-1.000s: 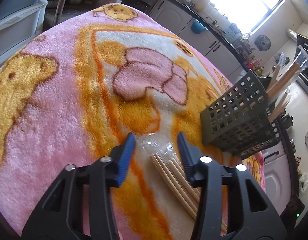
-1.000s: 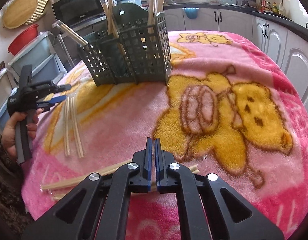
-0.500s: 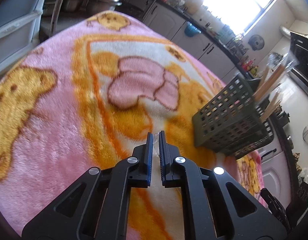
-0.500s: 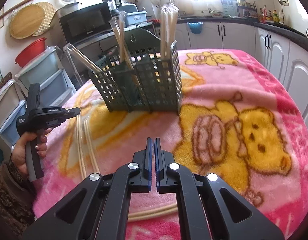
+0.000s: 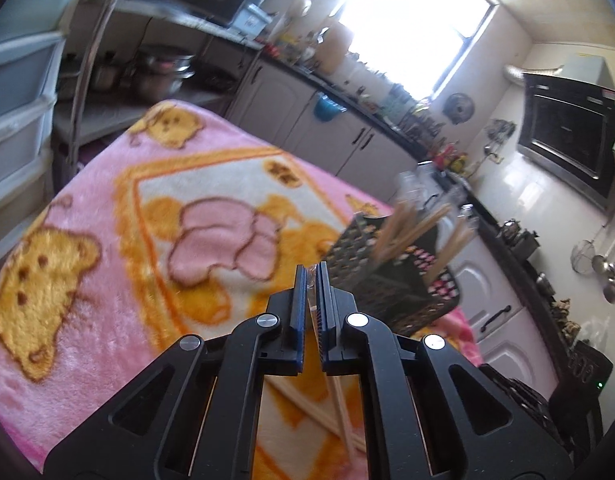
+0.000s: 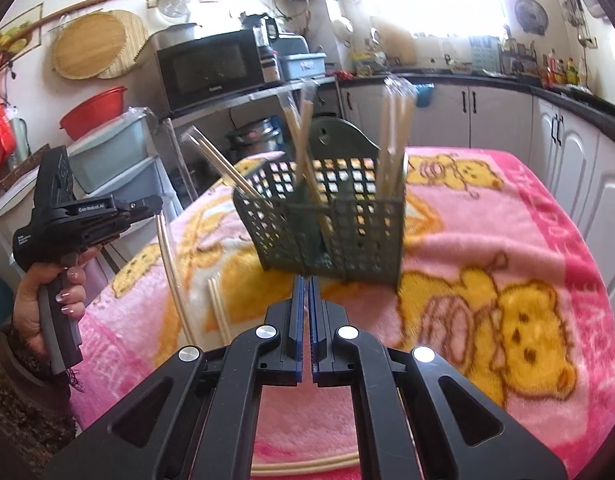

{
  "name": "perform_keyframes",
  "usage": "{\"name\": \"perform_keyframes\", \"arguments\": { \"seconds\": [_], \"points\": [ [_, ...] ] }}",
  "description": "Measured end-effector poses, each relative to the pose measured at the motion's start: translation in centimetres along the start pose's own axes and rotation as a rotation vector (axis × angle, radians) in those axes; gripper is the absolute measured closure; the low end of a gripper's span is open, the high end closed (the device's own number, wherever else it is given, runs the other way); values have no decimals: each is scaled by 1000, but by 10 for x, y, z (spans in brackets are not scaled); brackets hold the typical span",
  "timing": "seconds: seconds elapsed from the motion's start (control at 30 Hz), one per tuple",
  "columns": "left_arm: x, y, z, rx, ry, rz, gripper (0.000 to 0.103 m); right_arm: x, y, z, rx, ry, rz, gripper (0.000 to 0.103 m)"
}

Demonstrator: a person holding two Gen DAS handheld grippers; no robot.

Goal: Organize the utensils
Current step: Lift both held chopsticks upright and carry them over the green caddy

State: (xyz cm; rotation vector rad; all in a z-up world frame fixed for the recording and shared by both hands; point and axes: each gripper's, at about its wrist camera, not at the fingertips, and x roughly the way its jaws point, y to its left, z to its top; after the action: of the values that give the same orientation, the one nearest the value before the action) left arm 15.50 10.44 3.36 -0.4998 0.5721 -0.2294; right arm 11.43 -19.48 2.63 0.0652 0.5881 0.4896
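Here the left claw (image 5: 312,280) grips wrapped chopsticks (image 5: 339,400), ends hidden; the right claw (image 6: 306,292) looks clenched empty.

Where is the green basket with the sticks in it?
In the right wrist view, the green basket stands on the pink bear blanket, just beyond the right gripper and in front of the microwave.

The dark green basket (image 6: 331,220) stands in the middle of the blanket-covered table (image 6: 507,216), and wrapped chopsticks (image 6: 393,128) rise from its compartments, one pair leaning out to the left, crowding the air above the rim. Right of the basket the blanket lies open to the far edge. Left of it, loose chopsticks (image 6: 219,308) lie on the blanket, and the left gripper (image 6: 157,205) hangs a wrapped pair there.
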Motion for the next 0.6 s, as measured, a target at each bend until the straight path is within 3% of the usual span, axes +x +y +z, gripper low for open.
{"name": "perform_keyframes", "arguments": {
  "seconds": [0.3,0.6],
  "points": [
    [-22,-43,7,71,-37,-108,102,-21,15,20,-33,-82,18,100],
    [-27,-72,16,135,-50,-169,102,-42,19,38,-62,-167,-7,101]
  ]
}}
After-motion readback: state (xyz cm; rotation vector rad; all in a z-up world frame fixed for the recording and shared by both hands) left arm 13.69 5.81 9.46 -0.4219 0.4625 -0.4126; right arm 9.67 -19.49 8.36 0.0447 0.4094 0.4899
